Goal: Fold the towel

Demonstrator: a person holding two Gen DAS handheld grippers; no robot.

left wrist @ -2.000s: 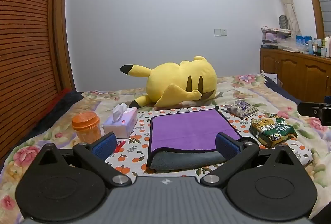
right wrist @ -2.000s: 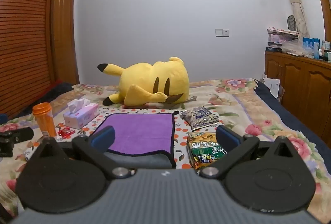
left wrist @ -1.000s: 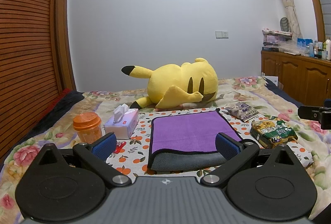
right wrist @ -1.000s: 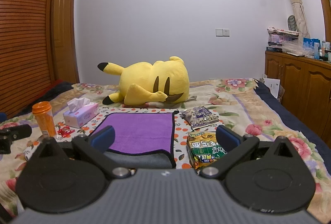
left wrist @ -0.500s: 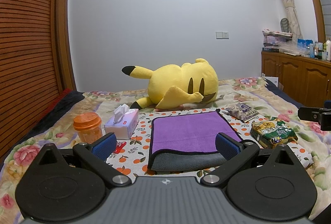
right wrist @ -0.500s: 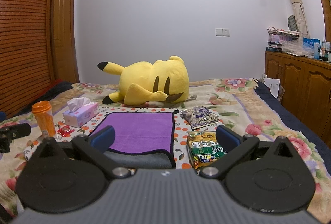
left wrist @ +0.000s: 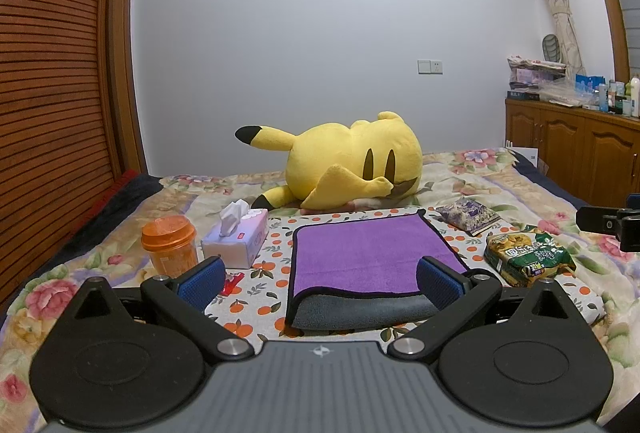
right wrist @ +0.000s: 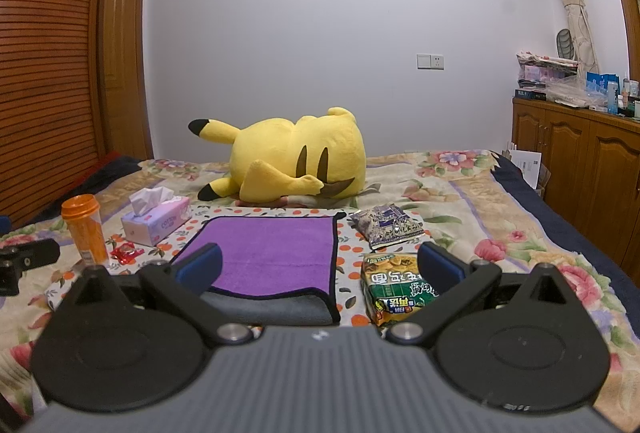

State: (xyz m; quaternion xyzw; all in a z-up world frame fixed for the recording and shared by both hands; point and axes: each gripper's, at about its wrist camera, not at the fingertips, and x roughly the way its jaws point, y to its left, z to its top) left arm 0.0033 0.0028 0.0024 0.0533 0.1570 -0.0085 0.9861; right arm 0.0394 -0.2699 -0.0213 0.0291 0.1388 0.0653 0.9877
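Note:
A purple towel [left wrist: 372, 253] with a black hem lies folded on an orange-dotted cloth [left wrist: 272, 265] on the bed; its grey underside shows at the near fold. It also shows in the right wrist view [right wrist: 276, 253]. My left gripper [left wrist: 320, 279] is open and empty, held just short of the towel's near edge. My right gripper [right wrist: 320, 269] is open and empty, held near the towel's near right corner. Each gripper's body shows at the other view's edge.
A yellow plush toy [left wrist: 352, 161] lies behind the towel. An orange-lidded cup [left wrist: 170, 249], a tissue box [left wrist: 238, 237] and a red wrapper [right wrist: 126, 253] sit left. A green snack pack [left wrist: 528, 257] and a purple packet [left wrist: 468, 215] sit right. Wooden cabinets [right wrist: 580, 169] stand far right.
The left gripper has drifted slightly, so the scene sits a little lower and nearer in its view. The right gripper and the towel have stayed put.

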